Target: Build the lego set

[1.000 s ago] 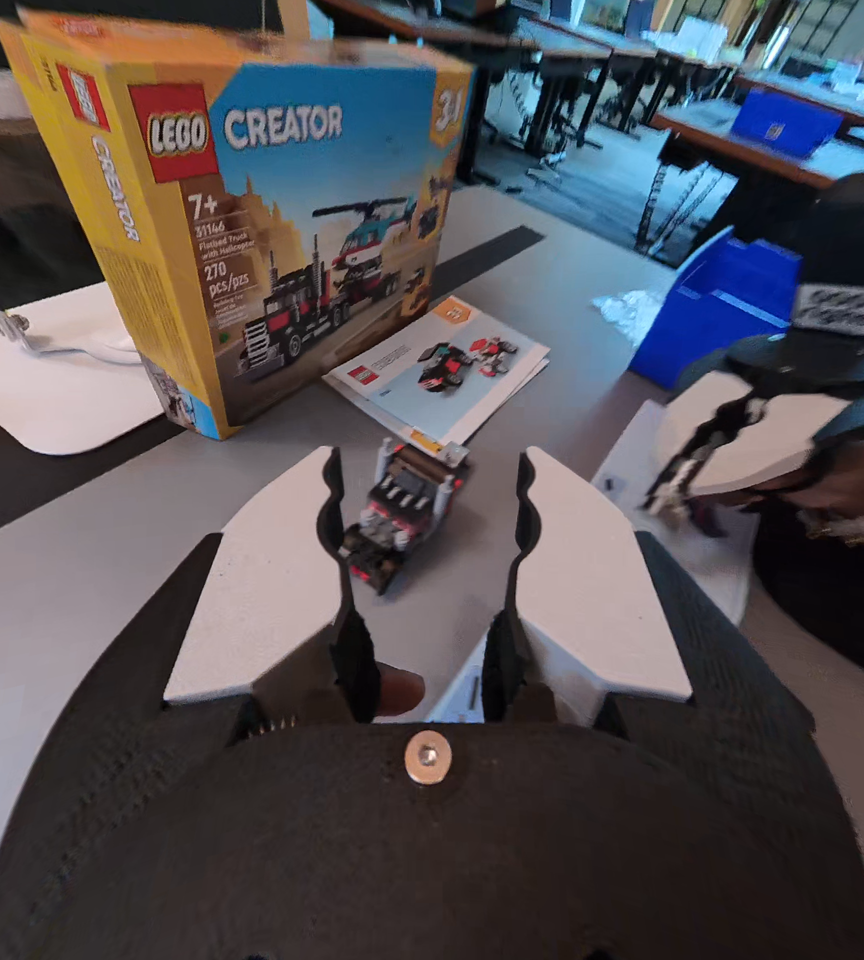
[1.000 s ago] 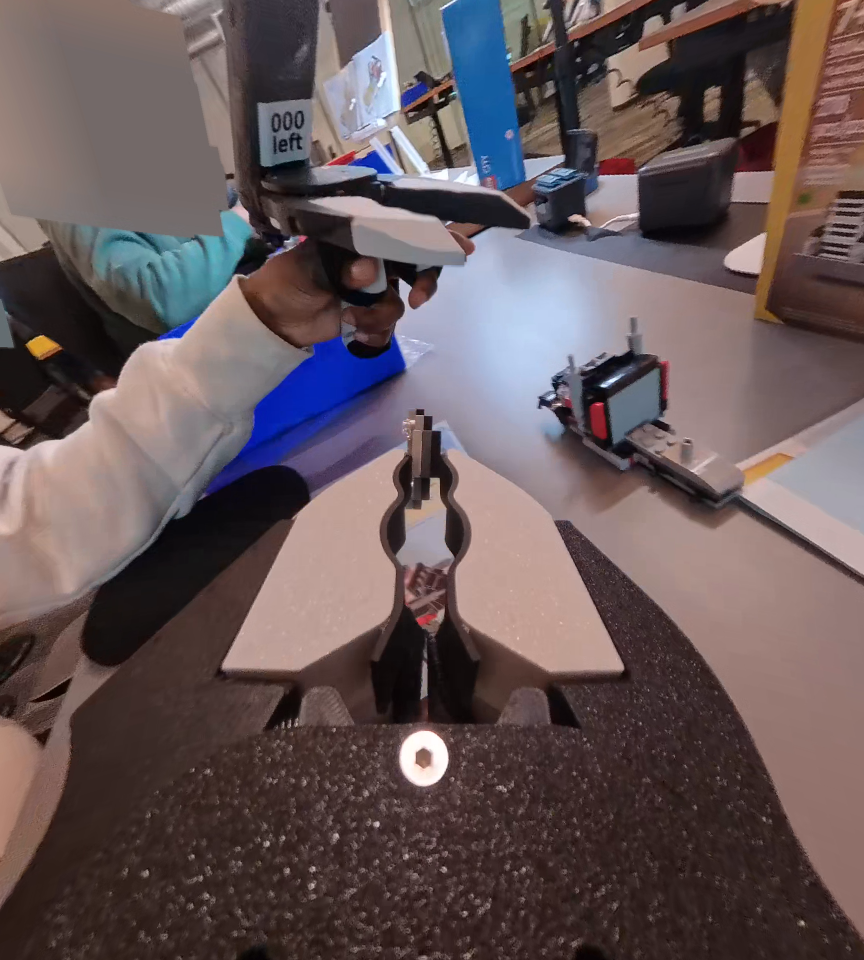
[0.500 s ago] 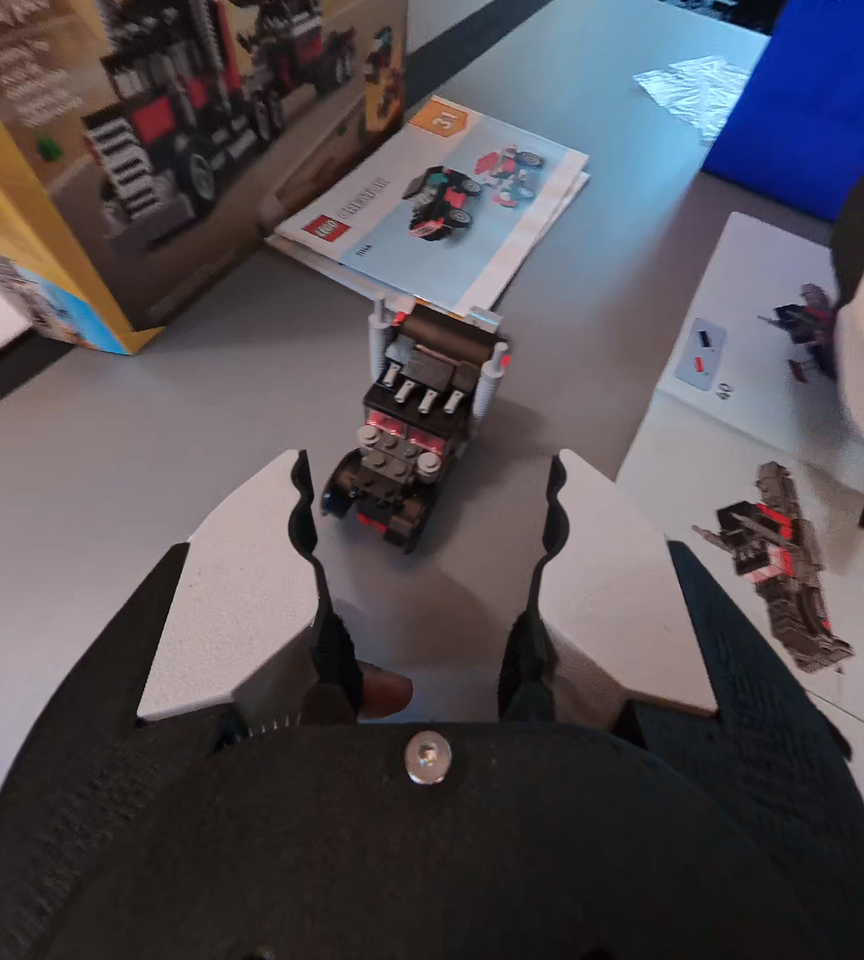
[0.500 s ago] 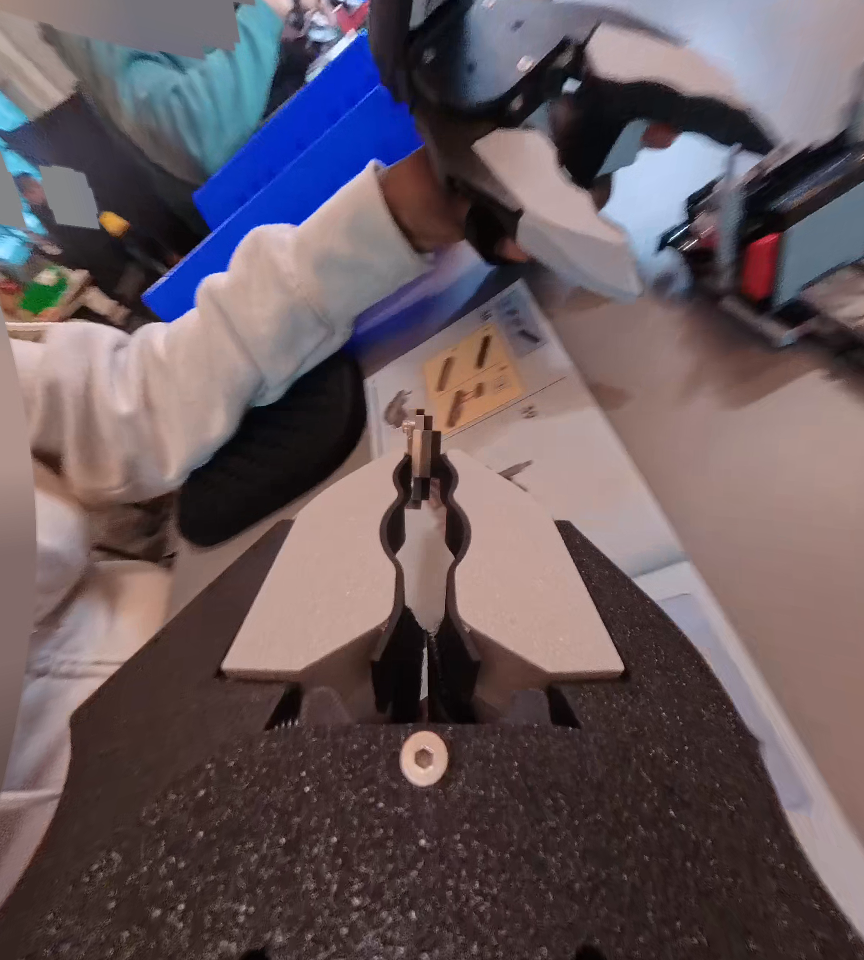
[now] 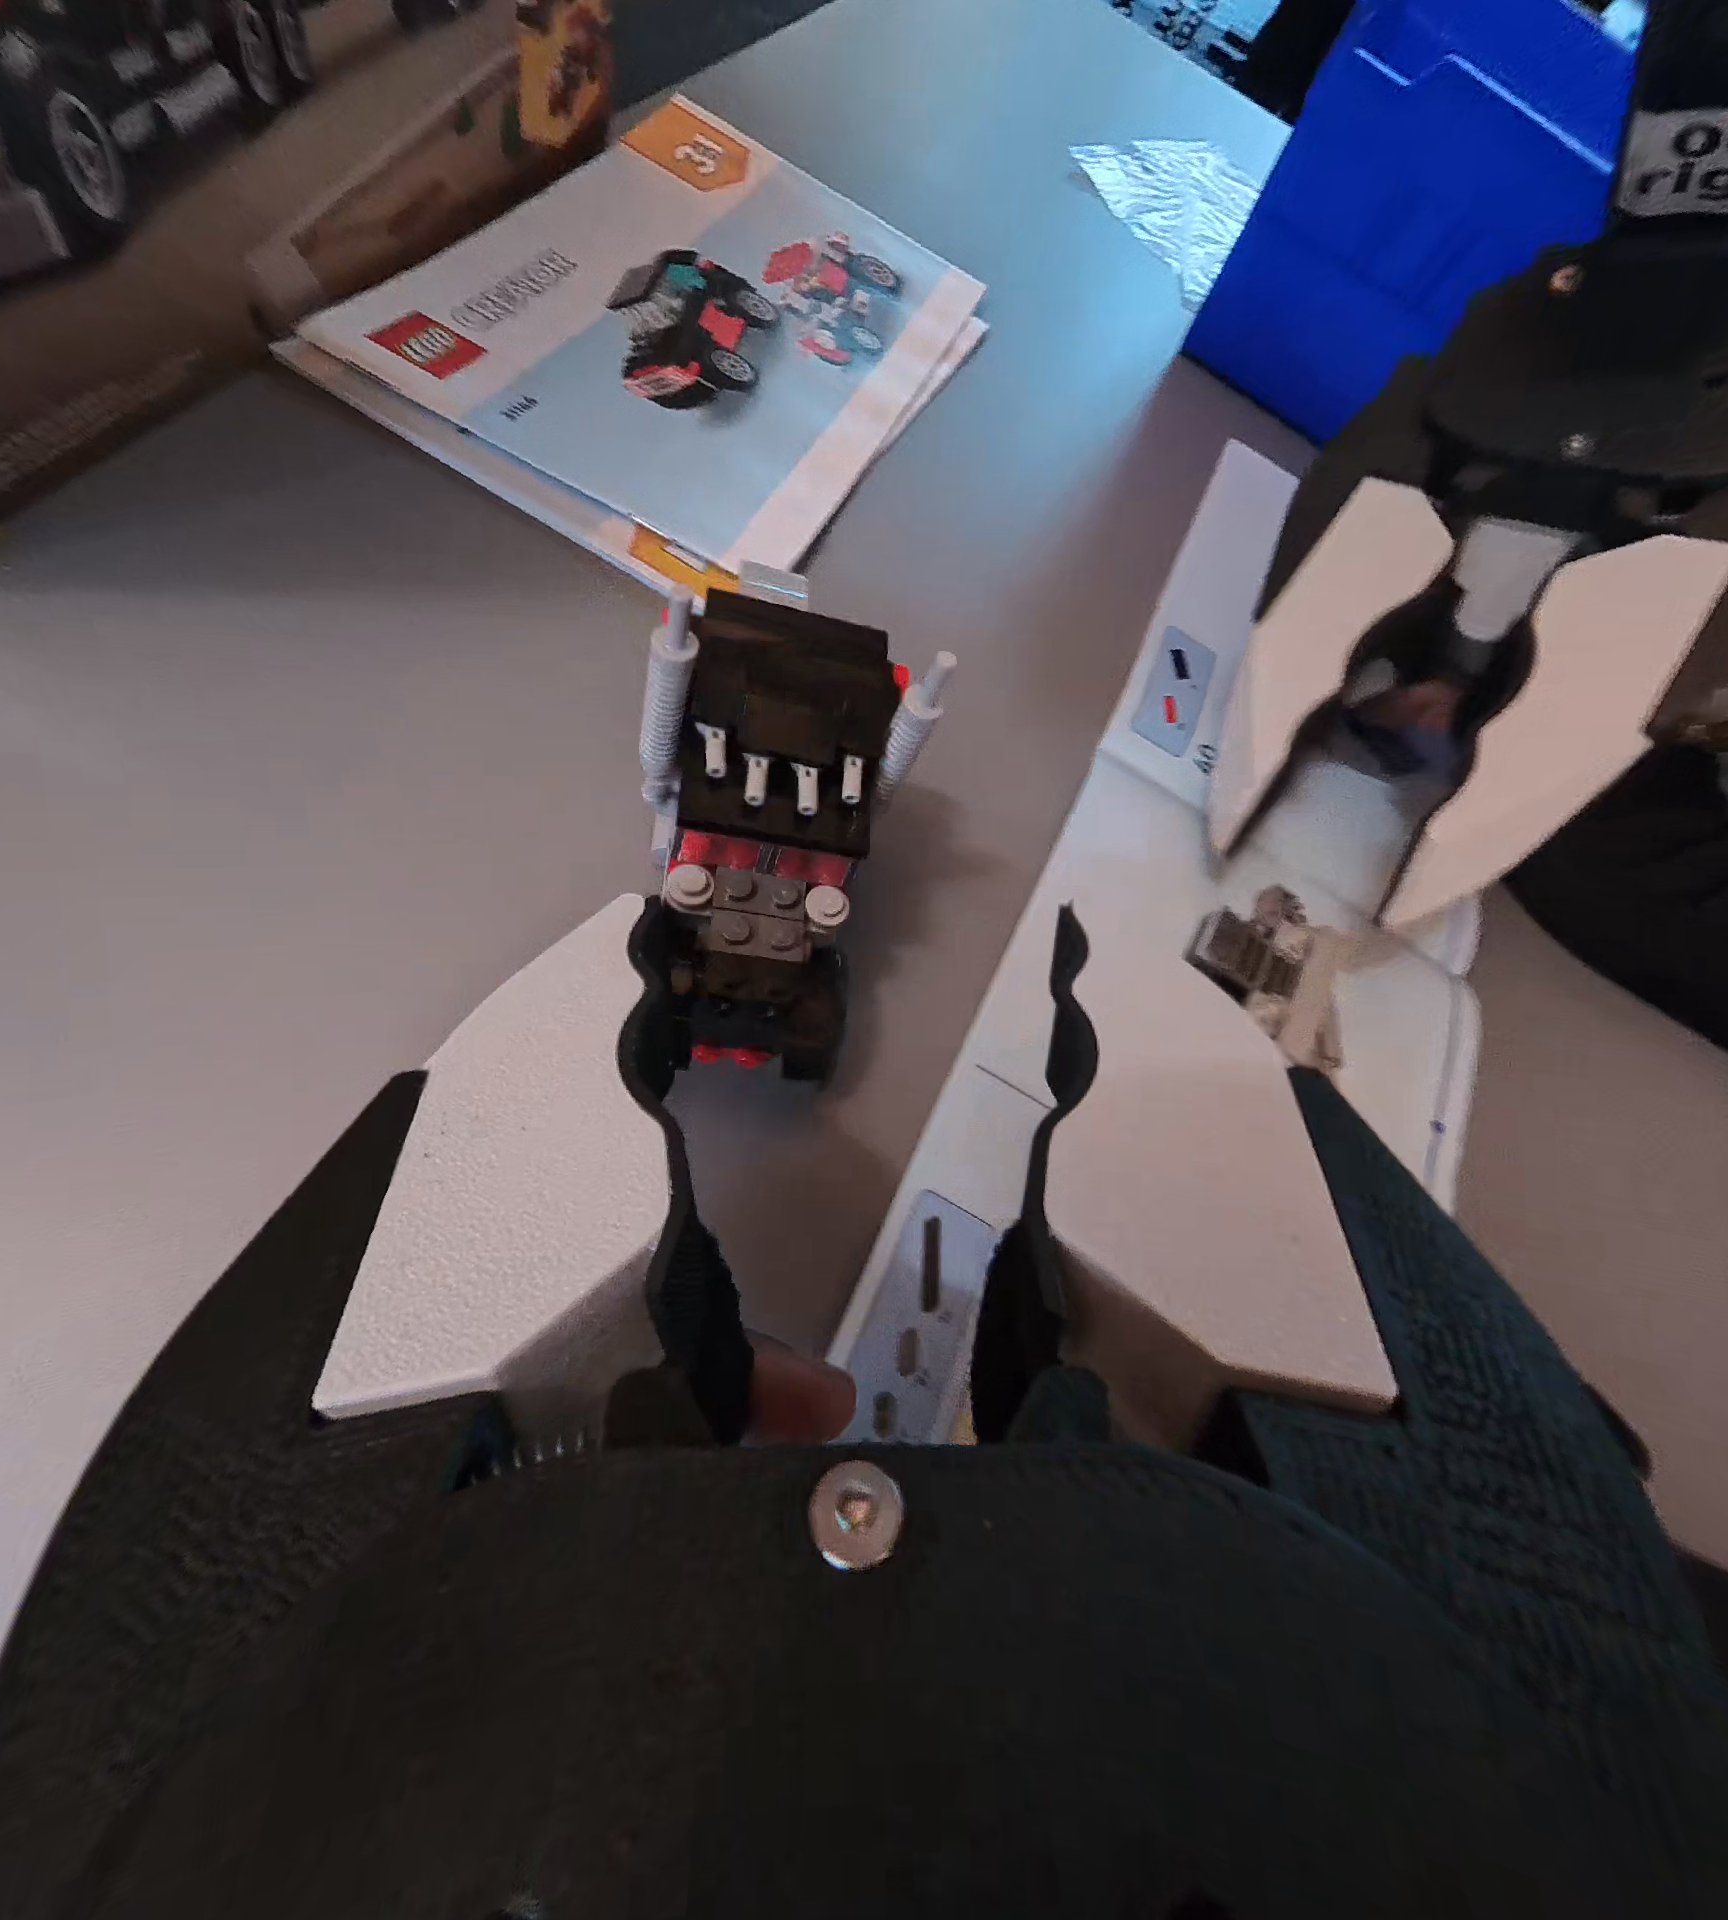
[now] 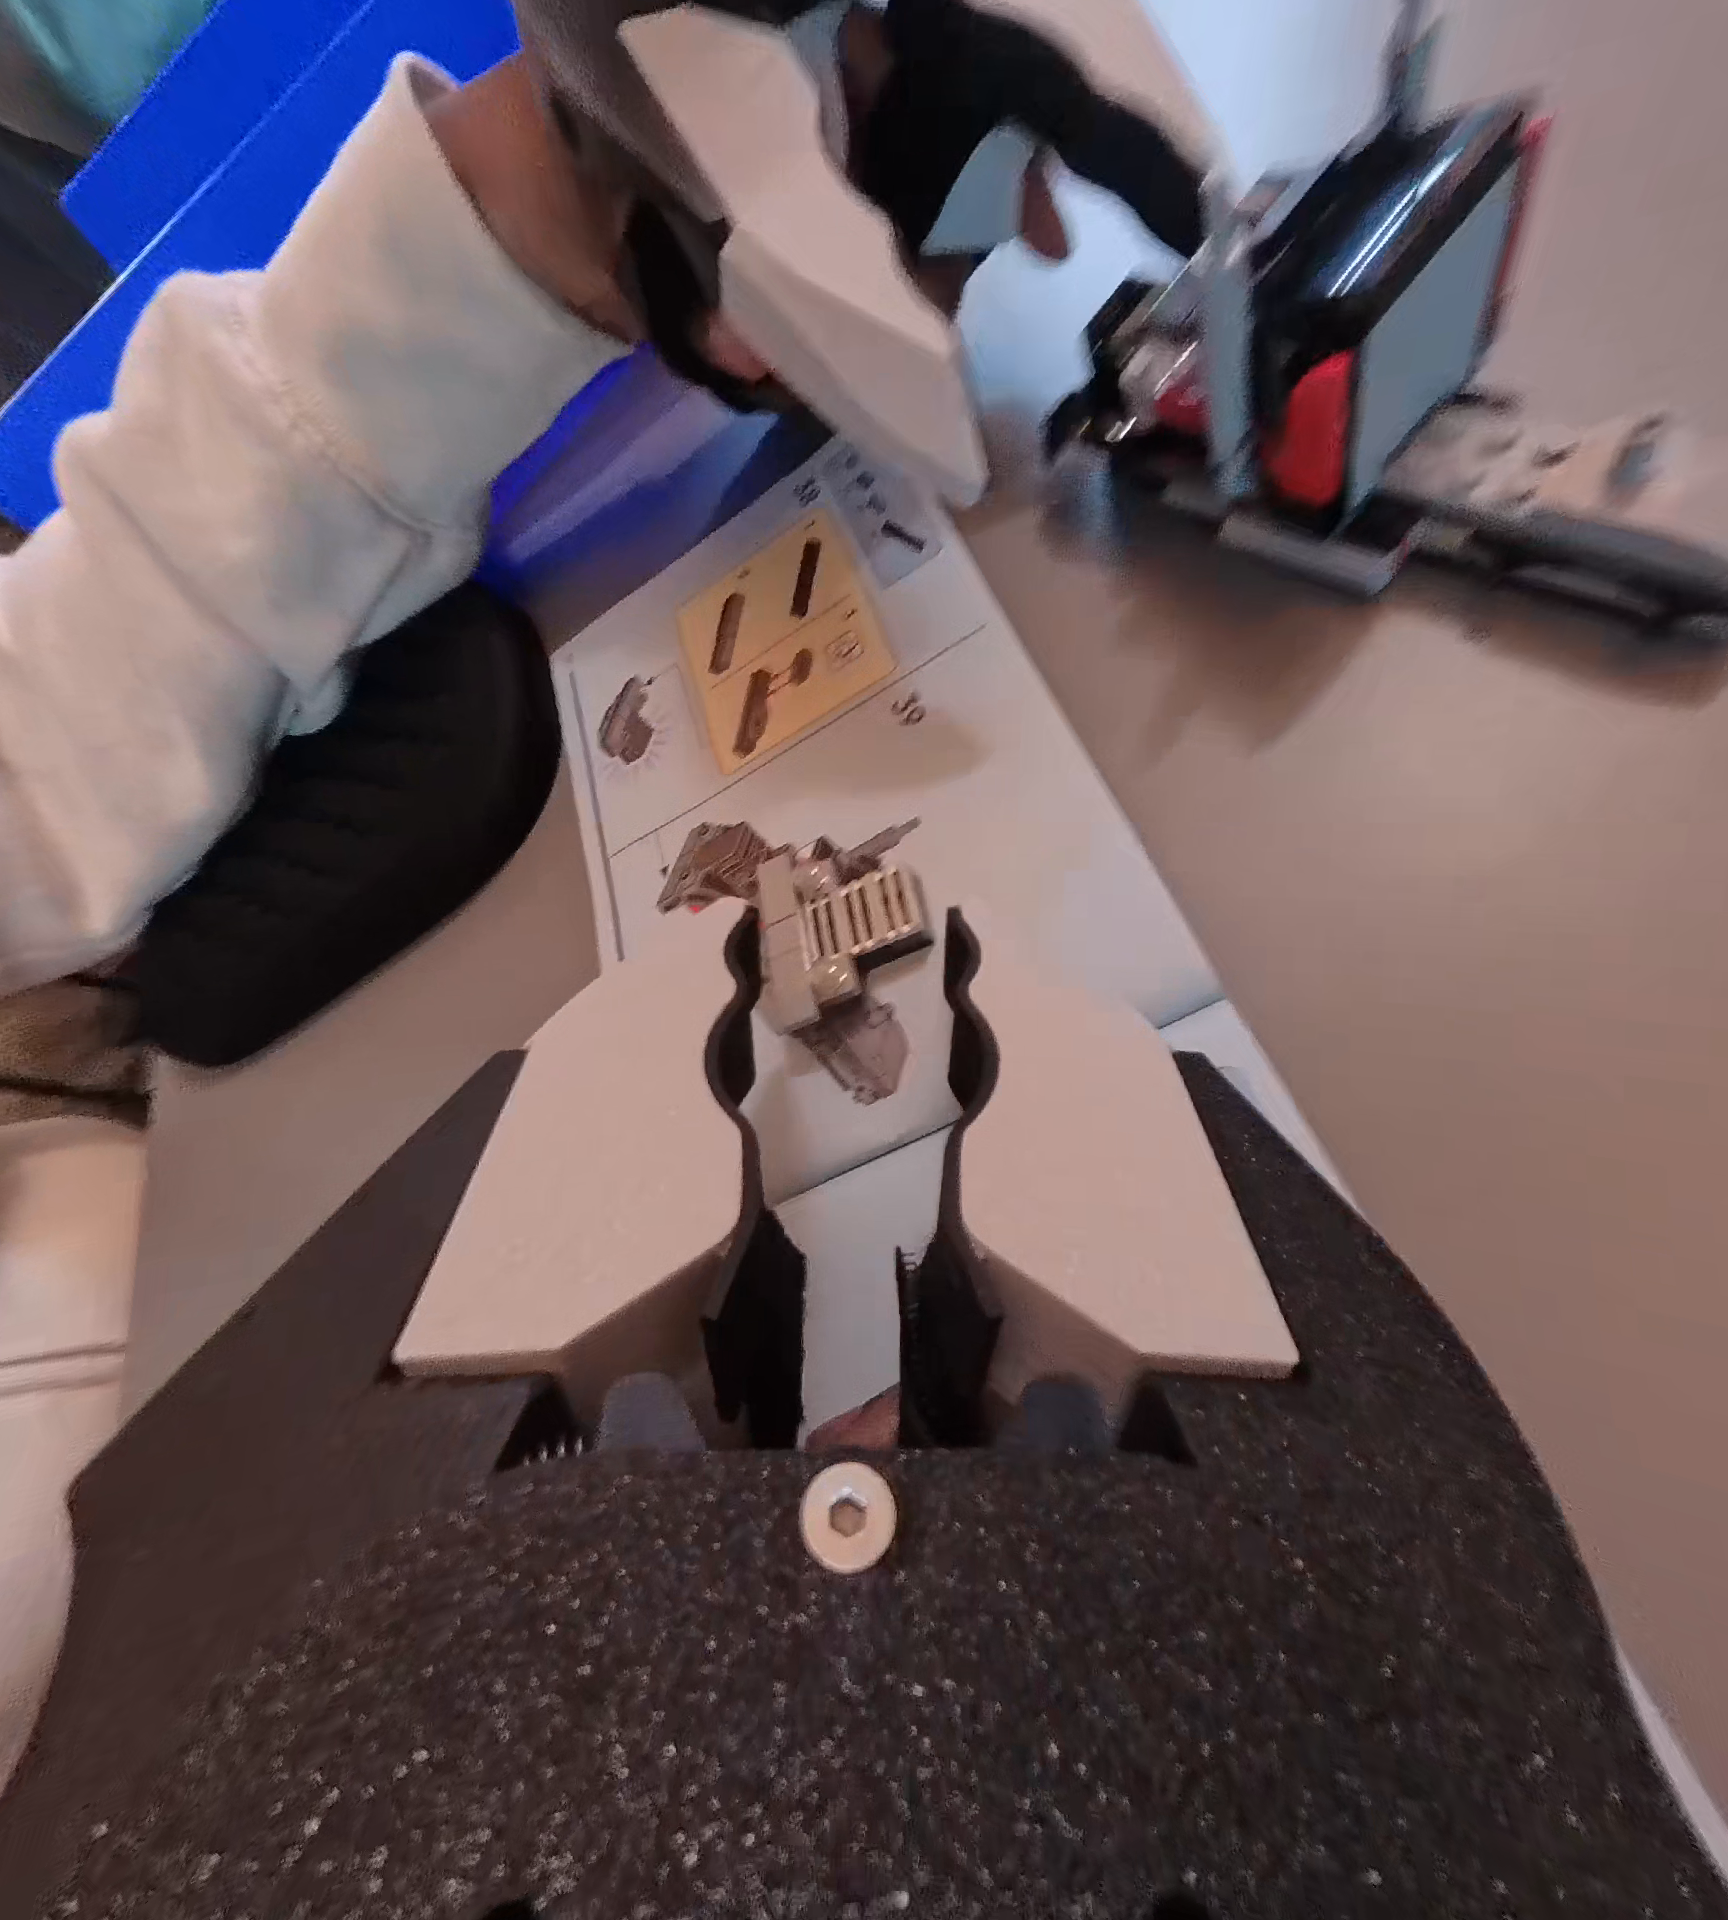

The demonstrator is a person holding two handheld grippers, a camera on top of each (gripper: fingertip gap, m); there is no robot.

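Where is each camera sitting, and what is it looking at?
Left wrist view: sits on the left gripper, looking down along its open fingers at the truck on the grey table; a fingertip shows between the fingers.
Right wrist view: sits on the right gripper, looking down at a small grey piece on the open instruction booklet; a white sleeve shows.
Both views share the truck, the booklet, the small piece and each other's gripper.

Truck (image 5: 766,831) black, red, grey; booklet (image 5: 652,343) pale blue; bin (image 5: 1411,208) blue
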